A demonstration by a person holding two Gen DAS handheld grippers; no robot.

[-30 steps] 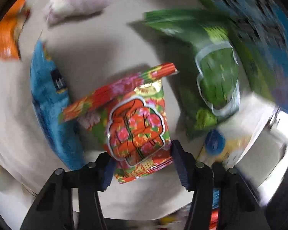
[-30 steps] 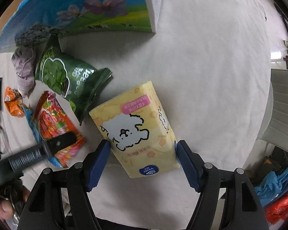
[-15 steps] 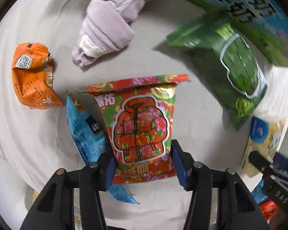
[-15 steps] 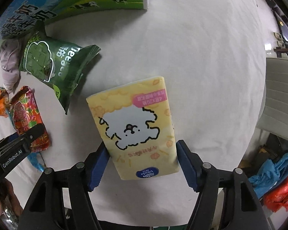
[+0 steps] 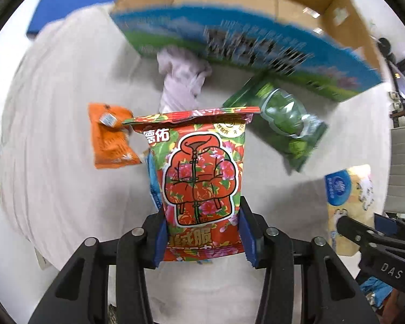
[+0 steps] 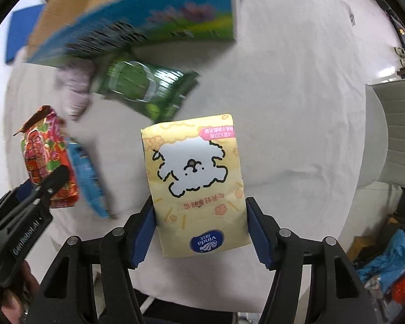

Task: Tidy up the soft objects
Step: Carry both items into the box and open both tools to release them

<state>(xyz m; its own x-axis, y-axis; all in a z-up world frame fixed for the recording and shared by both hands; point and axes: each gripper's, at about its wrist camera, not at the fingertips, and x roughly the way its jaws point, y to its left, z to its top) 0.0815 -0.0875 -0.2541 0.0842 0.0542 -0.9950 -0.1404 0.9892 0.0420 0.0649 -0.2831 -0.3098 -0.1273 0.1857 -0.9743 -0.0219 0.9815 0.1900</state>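
Observation:
My left gripper [image 5: 202, 232] is high above the white cloth, its blue pads pressing the lower sides of a red floral snack packet [image 5: 199, 172] as the jaws keep closing. The packet hangs upright, clear of the table. My right gripper [image 6: 199, 226] squeezes a yellow tissue pack with a white dog drawing [image 6: 194, 178], also lifted, and its jaws are closing too. From the right wrist view the red packet [image 6: 44, 151] shows at the left in the other gripper. The yellow pack [image 5: 348, 189] appears at the right edge of the left wrist view.
On the cloth-covered table [image 5: 54, 162] lie a green packet [image 5: 283, 124], a lilac rolled cloth [image 5: 181, 81], an orange packet [image 5: 110, 140] and a blue packet [image 6: 86, 178]. An open cardboard box [image 5: 256, 8] with a printed blue-green side stands behind them. A pale chair [image 6: 399, 124] is at the right.
Both grippers have risen, lifting the red packet and the yellow pack off the cloth. The table looks farther away and the open box has come into view. Both pairs of jaws have narrowed slightly.

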